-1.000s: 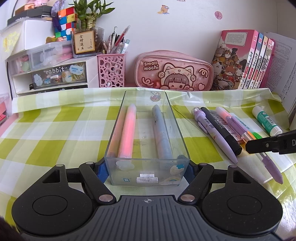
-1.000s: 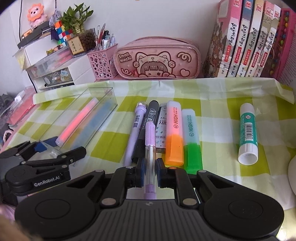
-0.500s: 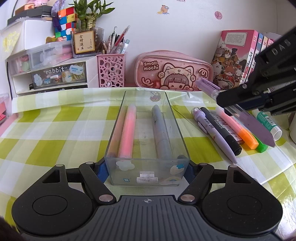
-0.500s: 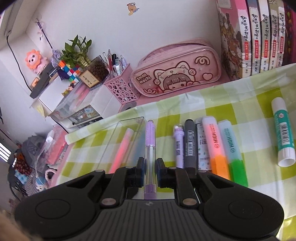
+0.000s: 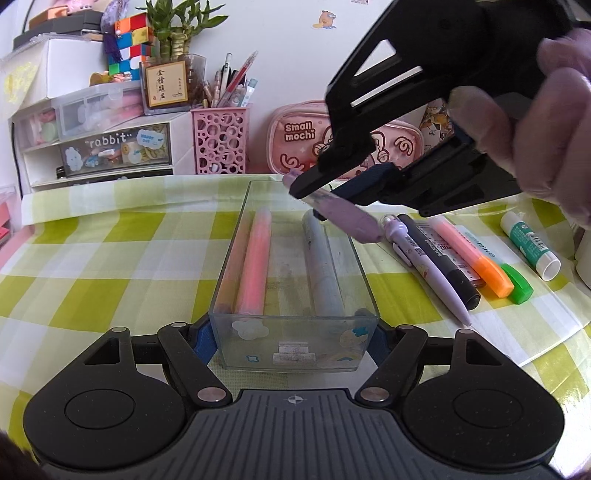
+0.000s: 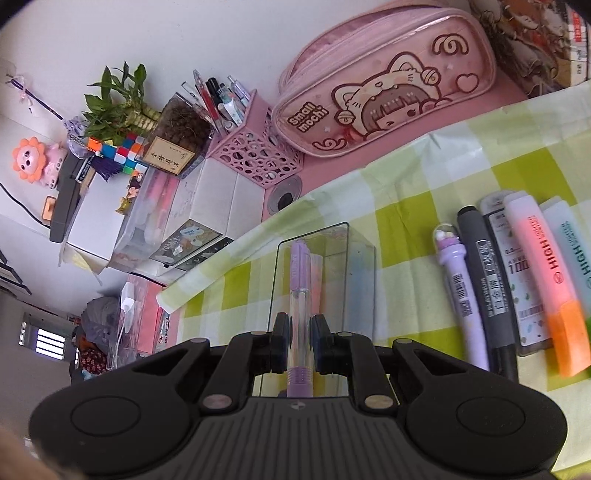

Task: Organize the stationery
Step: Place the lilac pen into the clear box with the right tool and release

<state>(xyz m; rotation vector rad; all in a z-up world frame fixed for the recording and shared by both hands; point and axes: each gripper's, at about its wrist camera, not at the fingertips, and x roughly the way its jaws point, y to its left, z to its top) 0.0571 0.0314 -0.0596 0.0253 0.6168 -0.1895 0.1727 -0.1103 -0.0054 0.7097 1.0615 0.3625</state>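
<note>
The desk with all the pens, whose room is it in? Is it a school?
Probably a home study desk, not a school. A pink "Small mochi" pencil case leans at the wall, a pink pen holder is full of pens, and a Rubik's cube sits by a bamboo plant.

surface: table with green-check cloth (image 5: 110,258) | centre: clear tray (image 5: 293,347) | right of tray, in a row: purple pen (image 5: 424,266), black marker (image 5: 443,262), orange highlighter (image 5: 476,254), green highlighter (image 5: 517,284), glue stick (image 5: 532,243) | back edge: pink pencil case (image 6: 388,96), pink pen cup (image 5: 221,142)
</note>
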